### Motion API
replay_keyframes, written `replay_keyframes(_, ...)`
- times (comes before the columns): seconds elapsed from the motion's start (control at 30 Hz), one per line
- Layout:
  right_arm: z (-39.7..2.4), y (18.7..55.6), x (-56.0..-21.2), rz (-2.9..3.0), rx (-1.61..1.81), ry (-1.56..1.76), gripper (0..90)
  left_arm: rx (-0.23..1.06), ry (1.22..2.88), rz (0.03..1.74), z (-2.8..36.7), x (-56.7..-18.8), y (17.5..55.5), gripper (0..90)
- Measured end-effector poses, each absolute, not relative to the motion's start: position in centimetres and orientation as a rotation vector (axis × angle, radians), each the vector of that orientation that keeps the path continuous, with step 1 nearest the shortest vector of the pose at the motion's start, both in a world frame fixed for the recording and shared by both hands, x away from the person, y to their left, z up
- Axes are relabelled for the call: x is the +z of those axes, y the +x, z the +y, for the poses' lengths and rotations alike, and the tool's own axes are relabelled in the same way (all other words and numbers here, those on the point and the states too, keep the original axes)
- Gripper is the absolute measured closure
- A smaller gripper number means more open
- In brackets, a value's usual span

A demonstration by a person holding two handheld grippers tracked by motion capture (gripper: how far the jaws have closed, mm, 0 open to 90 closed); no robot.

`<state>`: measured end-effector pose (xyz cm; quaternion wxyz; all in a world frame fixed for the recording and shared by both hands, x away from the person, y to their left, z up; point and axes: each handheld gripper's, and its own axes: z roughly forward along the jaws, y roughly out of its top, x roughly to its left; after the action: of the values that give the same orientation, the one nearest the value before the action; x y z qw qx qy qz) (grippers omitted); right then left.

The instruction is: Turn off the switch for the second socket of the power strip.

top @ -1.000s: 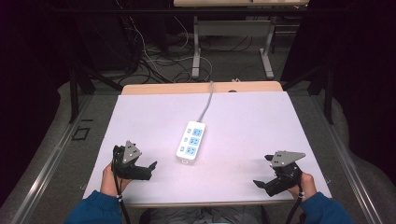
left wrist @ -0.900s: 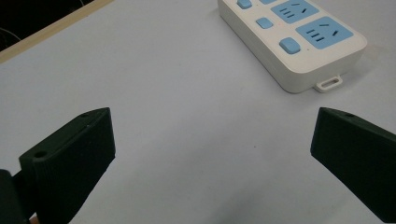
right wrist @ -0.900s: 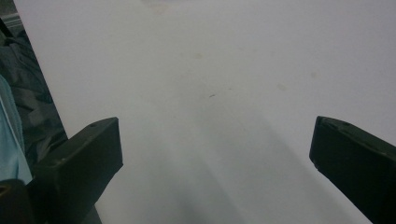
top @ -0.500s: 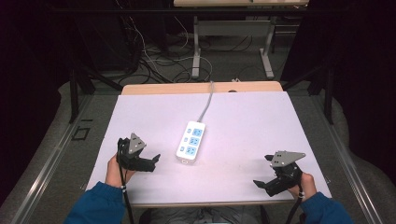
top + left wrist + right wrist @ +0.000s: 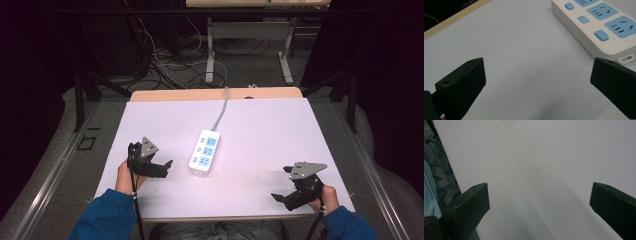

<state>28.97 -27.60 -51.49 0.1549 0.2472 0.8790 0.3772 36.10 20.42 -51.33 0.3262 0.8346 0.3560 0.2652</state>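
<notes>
A white power strip (image 5: 205, 152) with blue sockets lies mid-table, its grey cable (image 5: 221, 111) running off toward the far edge. My left gripper (image 5: 161, 168) is open just left of the strip's near end, pointing at it. In the left gripper view the strip (image 5: 599, 27) lies at the upper right, a little beyond the gripper (image 5: 537, 87), whose jaws stand wide with bare table between them. My right gripper (image 5: 281, 197) hovers open at the table's near right corner. The right gripper view has that gripper (image 5: 539, 212) spread over plain white surface.
The white table top (image 5: 260, 135) has a wooden strip (image 5: 190, 95) along its far edge. Behind it are metal desk legs (image 5: 210, 55) and tangled cables (image 5: 160, 65) on the floor. The table's near edge (image 5: 449, 170) runs close by the right gripper.
My left gripper has moved forward and to the right, closer to the power strip's near end. The right gripper has stayed in place.
</notes>
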Motion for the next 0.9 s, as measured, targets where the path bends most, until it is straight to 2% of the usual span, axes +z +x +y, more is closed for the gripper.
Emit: replay_keyframes(0.9, -27.6, 29.0, -51.6, 2.52, 1.097, 0.706, 2.1, 0.657, 2.18, 0.915, 18.5, -51.5, 39.1, 0.0)
